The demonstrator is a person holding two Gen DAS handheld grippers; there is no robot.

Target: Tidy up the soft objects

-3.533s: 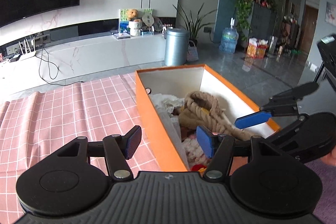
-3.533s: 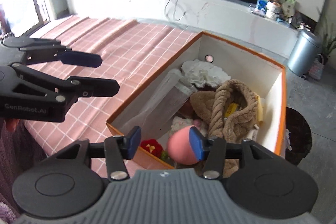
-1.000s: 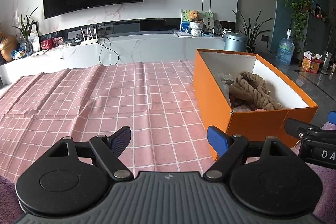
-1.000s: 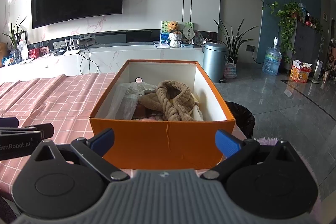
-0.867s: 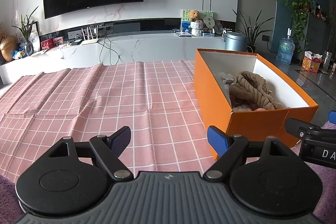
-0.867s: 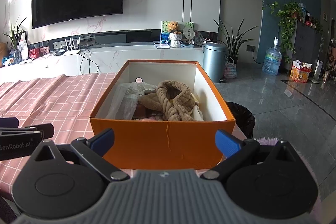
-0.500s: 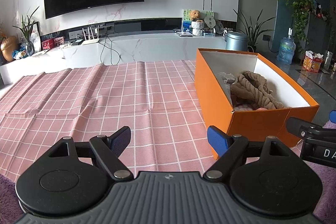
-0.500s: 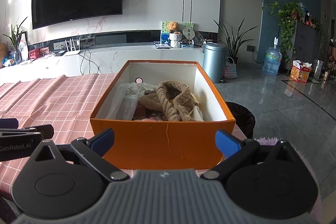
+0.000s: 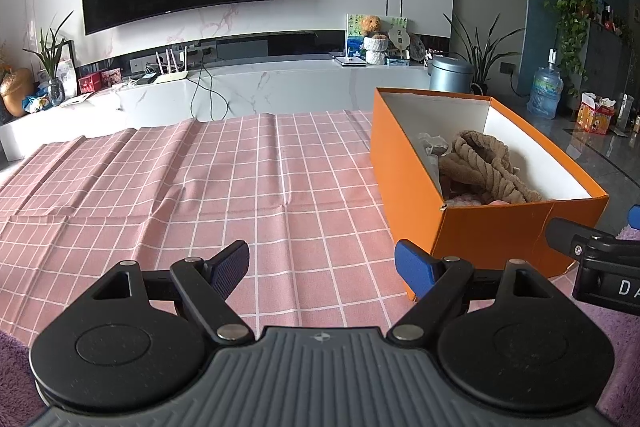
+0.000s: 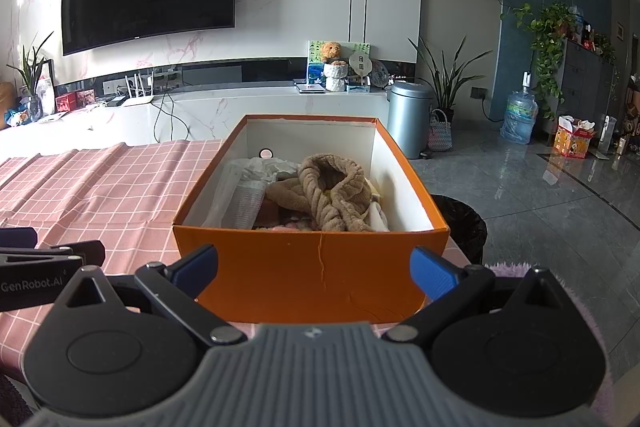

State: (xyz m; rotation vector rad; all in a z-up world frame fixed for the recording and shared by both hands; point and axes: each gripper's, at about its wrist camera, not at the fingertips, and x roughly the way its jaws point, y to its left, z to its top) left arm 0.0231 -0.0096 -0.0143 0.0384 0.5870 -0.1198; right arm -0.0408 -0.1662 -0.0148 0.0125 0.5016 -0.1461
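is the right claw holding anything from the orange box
No, the right claw is open and empty, its jaws spread wide in front of the orange box, with the brown plush lying inside.

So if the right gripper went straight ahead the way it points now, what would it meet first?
Most likely the near short wall of the orange box. The right gripper is open and empty, and that wall fills the space between its fingers. How far off it is cannot be judged.

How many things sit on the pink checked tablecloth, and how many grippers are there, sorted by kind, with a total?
Orange cardboard boxes: 1, holding a brown knitted rope-like soft item among other soft things
Two-finger grippers: 2, left gripper and right gripper, both open and empty
Pink checked tablecloth: 1
Total: 4
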